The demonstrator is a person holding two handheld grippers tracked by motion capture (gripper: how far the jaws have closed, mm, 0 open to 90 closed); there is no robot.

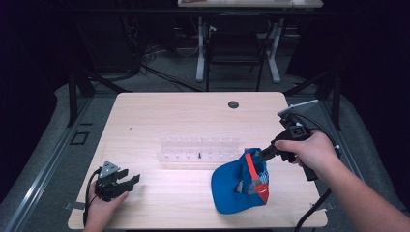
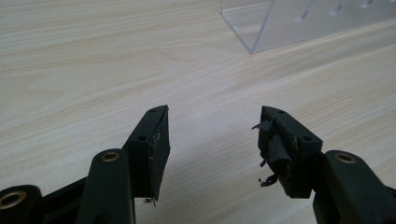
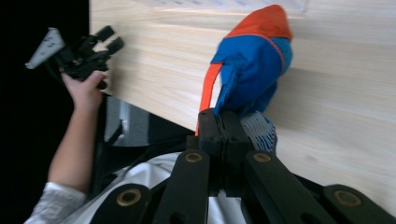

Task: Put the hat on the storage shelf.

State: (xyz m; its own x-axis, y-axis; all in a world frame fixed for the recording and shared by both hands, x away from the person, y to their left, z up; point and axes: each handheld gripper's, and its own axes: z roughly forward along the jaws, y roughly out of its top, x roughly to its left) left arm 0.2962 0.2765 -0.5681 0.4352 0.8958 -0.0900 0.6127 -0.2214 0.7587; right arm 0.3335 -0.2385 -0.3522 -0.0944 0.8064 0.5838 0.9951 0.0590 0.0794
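Observation:
A blue cap with an orange-red brim and strap lies on the right front of the wooden table. My right gripper is shut on the cap's rear edge, and the cap hangs partly lifted from it. In the right gripper view the jaws are pressed together on the blue cap by its orange strap. My left gripper rests low at the table's front left, well clear of the cap. The left gripper is open with only bare wood between its fingers.
A clear acrylic rack with small pegs stands mid-table, just behind the cap; its corner is ahead of the left gripper. A dark cable hole sits near the far edge. Beyond the table are a chair and desk legs.

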